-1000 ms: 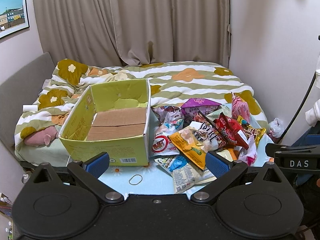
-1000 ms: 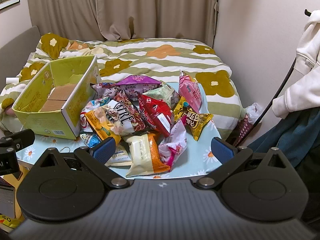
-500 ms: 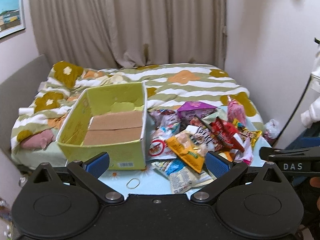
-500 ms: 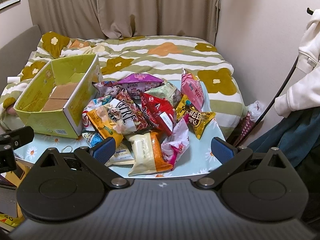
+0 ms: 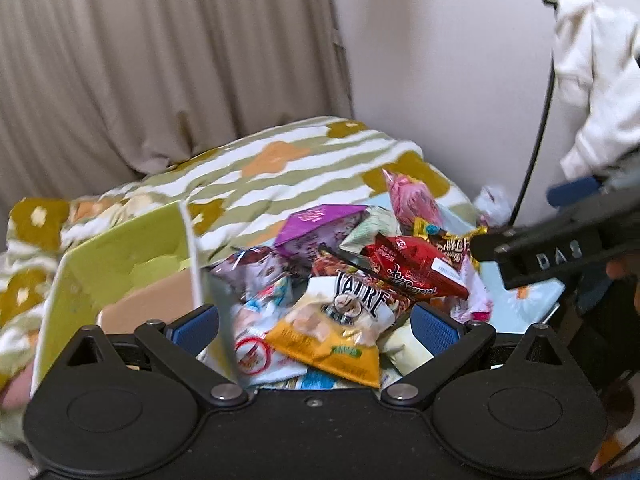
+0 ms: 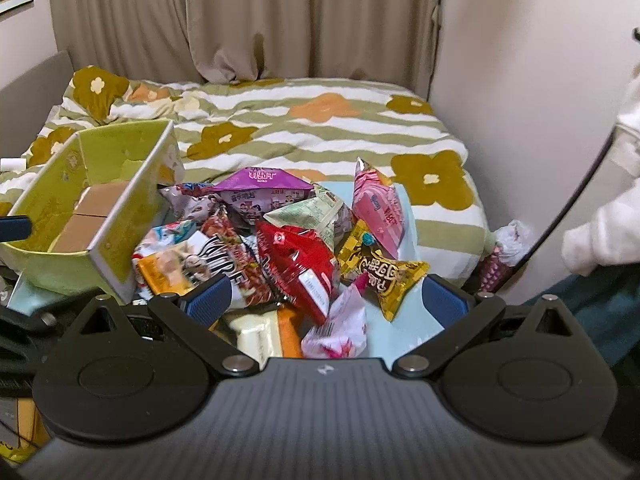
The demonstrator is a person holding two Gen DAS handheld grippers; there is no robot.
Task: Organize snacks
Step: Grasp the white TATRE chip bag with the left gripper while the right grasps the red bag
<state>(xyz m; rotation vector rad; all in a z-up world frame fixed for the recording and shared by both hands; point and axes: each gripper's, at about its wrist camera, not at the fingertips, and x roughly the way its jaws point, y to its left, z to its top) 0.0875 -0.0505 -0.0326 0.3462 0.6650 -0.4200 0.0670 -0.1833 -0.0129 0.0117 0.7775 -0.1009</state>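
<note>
A heap of snack packets lies on a small light-blue flowered table (image 6: 404,320). In it are a red bag (image 6: 298,264), a purple bag (image 6: 262,186), a pink bag (image 6: 378,210), a gold packet (image 6: 384,274) and an orange-and-white bag (image 5: 340,320). A yellow-green cardboard box (image 6: 60,200) stands left of the heap, holding only brown card. My left gripper (image 5: 314,326) is open over the orange-and-white bag. My right gripper (image 6: 326,300) is open just above the red bag, holding nothing. The right gripper's body (image 5: 560,240) shows at the right of the left wrist view.
Behind the table is a bed (image 6: 320,128) with a striped, flowered duvet, then beige curtains (image 6: 240,20). A white sleeve (image 6: 604,220) and a black cable (image 6: 576,184) are at the right by the wall. A crumpled bag (image 6: 508,248) lies on the floor there.
Both grippers have moved forward and down over the snack heap. The left wrist view has swung right, so the box now sits at its left edge. Both stay open.
</note>
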